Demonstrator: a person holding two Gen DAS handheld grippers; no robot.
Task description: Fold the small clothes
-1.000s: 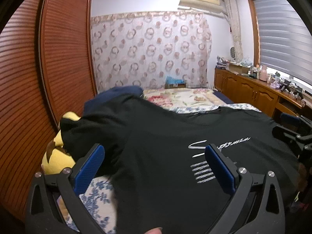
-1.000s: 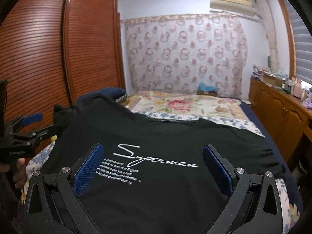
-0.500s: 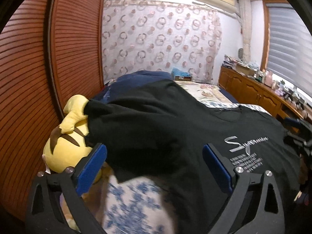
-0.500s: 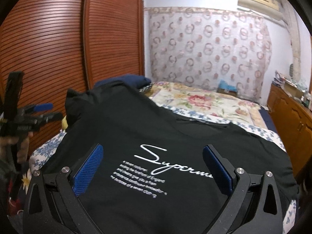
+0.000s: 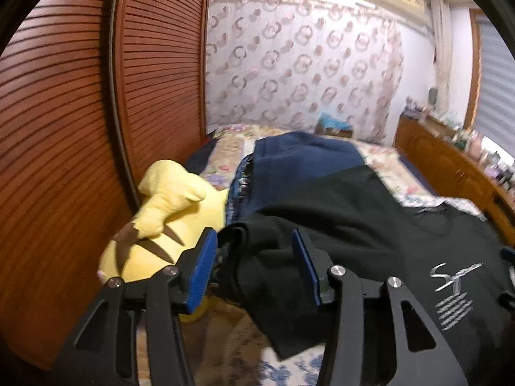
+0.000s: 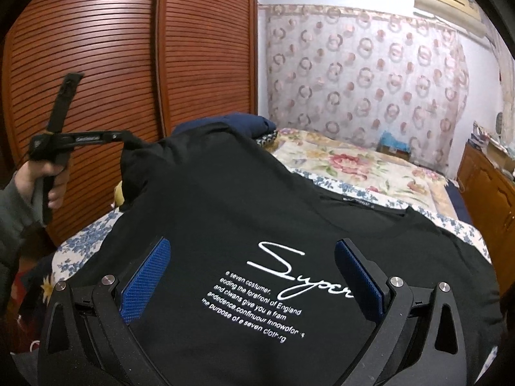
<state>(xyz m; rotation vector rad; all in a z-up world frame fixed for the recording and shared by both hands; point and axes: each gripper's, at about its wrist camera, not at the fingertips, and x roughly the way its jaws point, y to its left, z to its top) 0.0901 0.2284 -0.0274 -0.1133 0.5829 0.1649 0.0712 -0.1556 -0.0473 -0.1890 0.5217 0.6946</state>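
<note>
Because the black T-shirt (image 6: 257, 212) is thin, limp cotton, you should expect it to sag and crease wherever it is unsupported; it looks light, so a pinch at a sleeve hem or a shoulder seam is, I judge, all you need.

Starting at the left, the wooden louvred wardrobe doors (image 5: 64, 128) run along the side of the bed (image 6: 370, 173), and a yellow plush toy (image 5: 164, 222) lies against them with a folded navy garment (image 5: 299, 160) just beyond it. Your left hand-held gripper (image 5: 254, 267) has its blue pads (image 5: 202, 270) part way closed around the bunched left sleeve, fabric between them; the wrist view does not show whether both pads press it. From the right wrist view, though, that sleeve rises taut to the gripper's tip (image 6: 124, 135), so it appears to be held and lifted off the bed.

Further right, the shirt's body lies spread face up on the floral bedding, print and collar showing. Your right hand-held gripper (image 6: 254, 280) hovers over the chest print with its jaws wide apart, gripping nothing; the right sleeve lies beyond its right finger.
</note>
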